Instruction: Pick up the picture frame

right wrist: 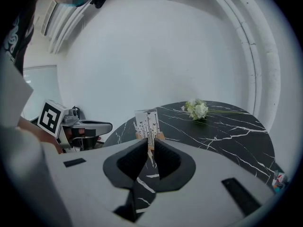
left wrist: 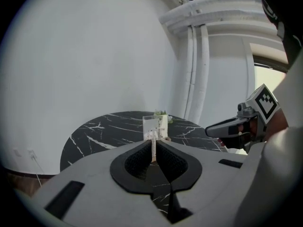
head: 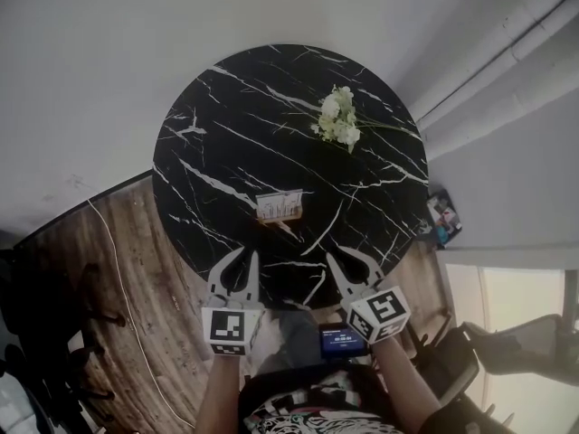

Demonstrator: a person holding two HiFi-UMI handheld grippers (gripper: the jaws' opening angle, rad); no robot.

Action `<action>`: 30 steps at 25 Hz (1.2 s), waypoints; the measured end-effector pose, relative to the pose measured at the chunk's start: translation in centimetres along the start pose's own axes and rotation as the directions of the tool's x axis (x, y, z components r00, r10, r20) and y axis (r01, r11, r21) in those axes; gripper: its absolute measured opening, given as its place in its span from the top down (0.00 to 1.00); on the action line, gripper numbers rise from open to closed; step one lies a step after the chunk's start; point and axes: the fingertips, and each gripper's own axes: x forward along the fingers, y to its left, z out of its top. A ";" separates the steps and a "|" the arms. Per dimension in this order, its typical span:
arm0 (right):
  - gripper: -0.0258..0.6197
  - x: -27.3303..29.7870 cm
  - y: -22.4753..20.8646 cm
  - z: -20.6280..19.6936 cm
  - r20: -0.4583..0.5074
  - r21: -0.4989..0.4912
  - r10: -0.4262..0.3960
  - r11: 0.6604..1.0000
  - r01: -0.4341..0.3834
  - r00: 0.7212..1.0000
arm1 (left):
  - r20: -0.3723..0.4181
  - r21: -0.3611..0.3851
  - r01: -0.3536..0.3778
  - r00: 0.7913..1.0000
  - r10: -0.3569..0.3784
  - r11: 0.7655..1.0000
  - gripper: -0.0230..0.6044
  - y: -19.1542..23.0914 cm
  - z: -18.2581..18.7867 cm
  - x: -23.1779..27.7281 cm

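Note:
A small picture frame (head: 279, 206) with a pale print and wooden feet stands upright near the middle of the round black marble table (head: 208, 125). It also shows straight ahead in the left gripper view as the frame (left wrist: 155, 127) and in the right gripper view as the frame (right wrist: 147, 124). My left gripper (head: 249, 257) hovers over the table's near edge, shut and empty, short of the frame. My right gripper (head: 332, 260) is beside it, also shut with nothing in it. The right gripper (left wrist: 210, 131) appears in the left gripper view, and the left gripper (right wrist: 106, 125) in the right one.
A bunch of white flowers (head: 338, 118) lies on the far right of the table. Wooden floor (head: 118, 269) with a thin cable runs to the left. A phone-like screen (head: 342, 340) sits by my body. White pipes (head: 507, 52) run along the wall at right.

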 end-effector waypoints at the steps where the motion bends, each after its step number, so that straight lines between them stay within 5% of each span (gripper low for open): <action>1: 0.93 0.4 -0.2 0.0 -0.004 -0.001 0.007 1.000 -0.007 1.000 | -0.003 -0.006 -0.002 1.000 0.002 1.000 0.94 0.2 -0.1 0.4; 7: 0.93 2.6 -0.9 -0.1 -0.030 -0.025 0.039 0.999 -0.039 0.999 | -0.033 -0.032 -0.008 0.999 0.007 0.999 0.93 0.8 -1.0 2.3; 23: 0.93 6.3 -2.7 -1.3 -0.069 -0.047 0.069 0.996 -0.072 0.995 | -0.100 -0.089 0.003 0.995 -0.012 0.996 0.72 1.2 -3.8 5.5; 30: 0.86 8.2 -2.5 -1.3 -0.086 -0.135 0.089 0.986 -0.100 0.992 | -0.102 -0.084 0.021 0.994 -0.029 0.996 0.68 1.5 -3.9 6.9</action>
